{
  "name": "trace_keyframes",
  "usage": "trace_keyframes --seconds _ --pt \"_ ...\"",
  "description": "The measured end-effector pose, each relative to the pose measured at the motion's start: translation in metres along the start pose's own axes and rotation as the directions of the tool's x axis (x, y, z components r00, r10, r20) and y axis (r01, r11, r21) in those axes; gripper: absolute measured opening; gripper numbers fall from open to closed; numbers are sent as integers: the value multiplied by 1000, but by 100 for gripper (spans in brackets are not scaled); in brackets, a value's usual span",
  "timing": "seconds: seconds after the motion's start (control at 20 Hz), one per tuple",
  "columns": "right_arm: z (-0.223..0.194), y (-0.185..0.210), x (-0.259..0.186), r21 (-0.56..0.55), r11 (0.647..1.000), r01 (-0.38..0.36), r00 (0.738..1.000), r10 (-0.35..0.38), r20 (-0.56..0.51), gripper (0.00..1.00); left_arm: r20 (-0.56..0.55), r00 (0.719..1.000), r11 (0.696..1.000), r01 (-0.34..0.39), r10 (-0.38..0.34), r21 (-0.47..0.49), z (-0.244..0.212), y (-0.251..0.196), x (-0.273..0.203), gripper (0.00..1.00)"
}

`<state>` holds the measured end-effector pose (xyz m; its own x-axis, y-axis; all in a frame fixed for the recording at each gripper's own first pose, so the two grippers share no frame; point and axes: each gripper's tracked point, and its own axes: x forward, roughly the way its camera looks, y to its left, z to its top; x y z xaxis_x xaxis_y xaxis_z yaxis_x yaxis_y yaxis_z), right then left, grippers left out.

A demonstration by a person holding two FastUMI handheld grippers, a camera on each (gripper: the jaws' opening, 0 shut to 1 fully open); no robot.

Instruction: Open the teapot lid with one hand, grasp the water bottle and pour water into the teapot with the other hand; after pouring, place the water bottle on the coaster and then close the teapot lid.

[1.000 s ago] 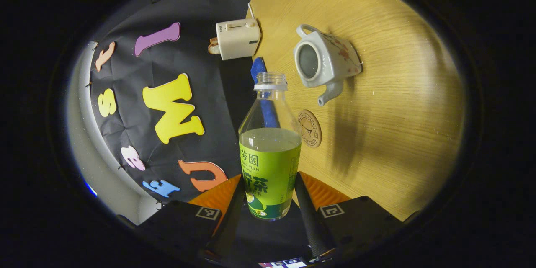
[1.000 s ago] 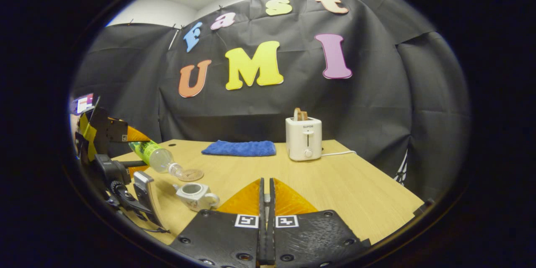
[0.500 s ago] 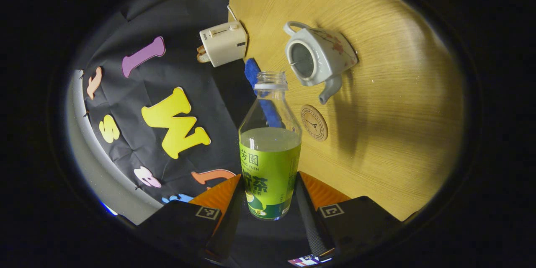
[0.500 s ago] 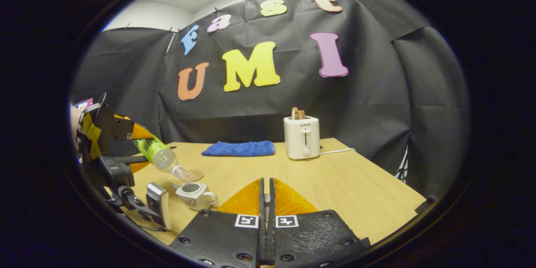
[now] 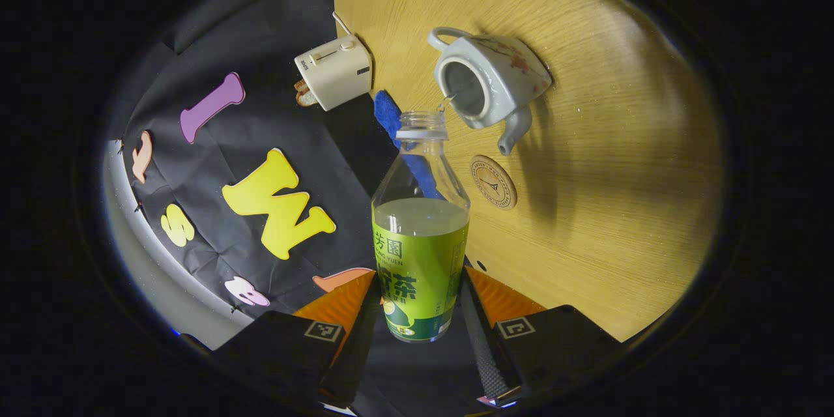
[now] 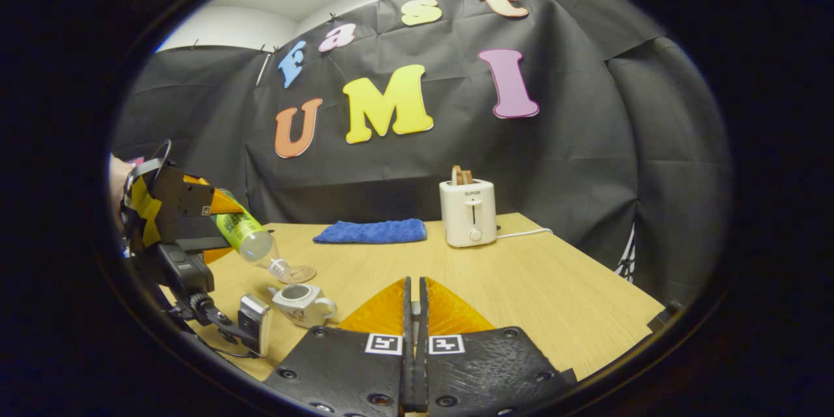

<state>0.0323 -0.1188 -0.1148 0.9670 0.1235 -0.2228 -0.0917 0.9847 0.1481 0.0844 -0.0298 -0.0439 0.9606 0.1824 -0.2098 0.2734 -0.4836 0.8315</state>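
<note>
Since a second ago the water bottle has tipped further and its open mouth has come closer to the teapot, until a thin thread of water runs from the neck into the pot's open top. In the left gripper view the left tongs hold the bottle by its green-labelled lower body, one finger pressed on each side. The teapot stands lidless on the wooden surface, spout toward the round coaster, which lies bare just beside it. Behind them sit a white toaster and a folded blue cloth, partly hidden by the bottle.

In the right gripper view the right tongs are drawn narrow, the fingers nearly touching, with something small pinched between them that I cannot make out clearly. They hang above the surface, to the right of the teapot. Farther left the left tongs hold the bottle slanted neck-down over the pot, the coaster lying just behind it. The toaster and blue cloth rest near the back edge.
</note>
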Motion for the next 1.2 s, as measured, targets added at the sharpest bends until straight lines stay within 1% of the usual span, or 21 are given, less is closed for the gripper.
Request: trace_keyframes --seconds 0.1,0.4,0.45,0.55,0.6,0.65,0.75,0.9,1.2 --pt "0 -1 0 2 1000 1 1000 -1 1 0 0 1000 1000 6 -6 23 0 -1 1 71" --pt "-1 -5 -1 16 1000 3 1000 -3 1 0 -8 1000 996 -8 9 90 1 8 -1 71" --pt "-2 -5 -1 17 1000 3 1000 -3 0 0 -8 1000 995 -9 10 101 3 10 0 69" --pt "-2 -6 -1 20 1000 2 1000 -2 -1 0 -8 1000 994 -8 9 112 5 10 -2 71" --pt "-2 -7 -2 21 1000 3 1000 -3 1 0 -11 1000 992 -11 13 124 4 13 -1 69" --pt "-1 -8 -2 24 1000 3 1000 -3 1 0 -12 1000 990 -25 27 141 6 16 -2 71" --pt "-1 -9 -2 28 1000 5 1000 -5 3 0 -21 998 982 -52 57 180 5 26 -5 71" --pt "-2 -11 -2 32 999 7 1000 -7 4 0 -20 999 981 -45 50 188 6 25 -3 71" --pt "0 -13 -3 37 999 10 1000 -10 7 0 -27 996 967 -75 84 243 7 37 -9 71"
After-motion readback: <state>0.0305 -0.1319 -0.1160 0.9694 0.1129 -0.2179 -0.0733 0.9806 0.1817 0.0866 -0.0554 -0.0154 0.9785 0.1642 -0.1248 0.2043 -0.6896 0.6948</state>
